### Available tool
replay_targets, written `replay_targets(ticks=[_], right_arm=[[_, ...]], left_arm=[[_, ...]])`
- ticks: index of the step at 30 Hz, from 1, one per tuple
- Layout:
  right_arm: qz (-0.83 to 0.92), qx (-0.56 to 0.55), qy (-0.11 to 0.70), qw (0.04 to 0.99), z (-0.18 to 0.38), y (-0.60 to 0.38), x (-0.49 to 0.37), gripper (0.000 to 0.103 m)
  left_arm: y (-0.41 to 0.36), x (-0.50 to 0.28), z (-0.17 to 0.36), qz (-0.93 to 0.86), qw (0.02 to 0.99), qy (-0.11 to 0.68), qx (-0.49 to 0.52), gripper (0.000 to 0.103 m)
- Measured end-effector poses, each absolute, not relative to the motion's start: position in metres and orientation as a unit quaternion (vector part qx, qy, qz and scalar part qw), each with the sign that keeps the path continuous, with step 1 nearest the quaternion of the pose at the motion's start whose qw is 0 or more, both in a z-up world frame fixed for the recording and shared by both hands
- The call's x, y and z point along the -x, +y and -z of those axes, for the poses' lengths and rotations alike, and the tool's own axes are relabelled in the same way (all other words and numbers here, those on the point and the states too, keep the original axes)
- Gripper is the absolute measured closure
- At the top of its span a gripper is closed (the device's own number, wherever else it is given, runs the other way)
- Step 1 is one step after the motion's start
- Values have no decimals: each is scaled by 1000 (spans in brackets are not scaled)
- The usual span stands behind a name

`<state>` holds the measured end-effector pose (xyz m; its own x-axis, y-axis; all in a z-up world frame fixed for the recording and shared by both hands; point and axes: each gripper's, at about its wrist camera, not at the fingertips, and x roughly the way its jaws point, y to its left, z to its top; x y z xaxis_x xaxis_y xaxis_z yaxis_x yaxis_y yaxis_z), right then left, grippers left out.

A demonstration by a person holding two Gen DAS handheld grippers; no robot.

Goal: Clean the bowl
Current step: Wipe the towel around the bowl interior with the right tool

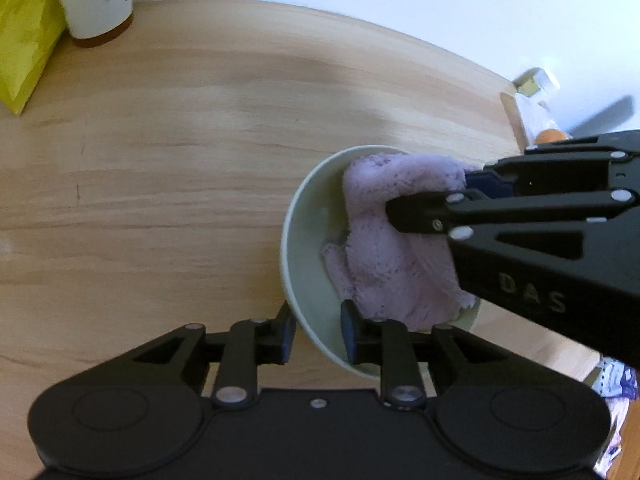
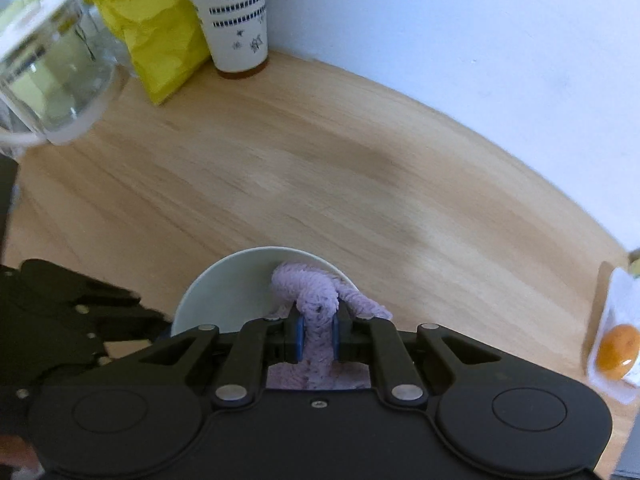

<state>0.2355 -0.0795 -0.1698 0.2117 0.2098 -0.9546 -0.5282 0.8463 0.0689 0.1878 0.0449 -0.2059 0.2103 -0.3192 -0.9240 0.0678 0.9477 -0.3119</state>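
While the right gripper (image 2: 317,338) pinches a bunched purple cloth (image 1: 384,248) tight between its fingers and presses it into the pale green bowl (image 1: 304,240), the left gripper (image 1: 318,330) straddles the bowl's near rim with its fingers parted, one outside the wall and one inside, neither pad clearly pressing. That bowl sits on the wooden bench (image 1: 180,168), towards its right side. Far left stand a patterned cup (image 2: 240,16) and a yellow bag (image 2: 156,36).
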Motion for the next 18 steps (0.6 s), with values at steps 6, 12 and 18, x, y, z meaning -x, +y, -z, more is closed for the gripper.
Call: replay_targets(ticks=[6,12,18], right_arm=[[-236,78,604,757,175,-100,-235,89],[-210,6,628,750,175,-112,-232,88],[-174,-40,647,742,184,-114,-230,88]], left_arm=[[45,-191,196,144,776,610,75,61],[48,-196,182,164,787,594,10,61],[51,-206,173,169,797,578,-42,62]])
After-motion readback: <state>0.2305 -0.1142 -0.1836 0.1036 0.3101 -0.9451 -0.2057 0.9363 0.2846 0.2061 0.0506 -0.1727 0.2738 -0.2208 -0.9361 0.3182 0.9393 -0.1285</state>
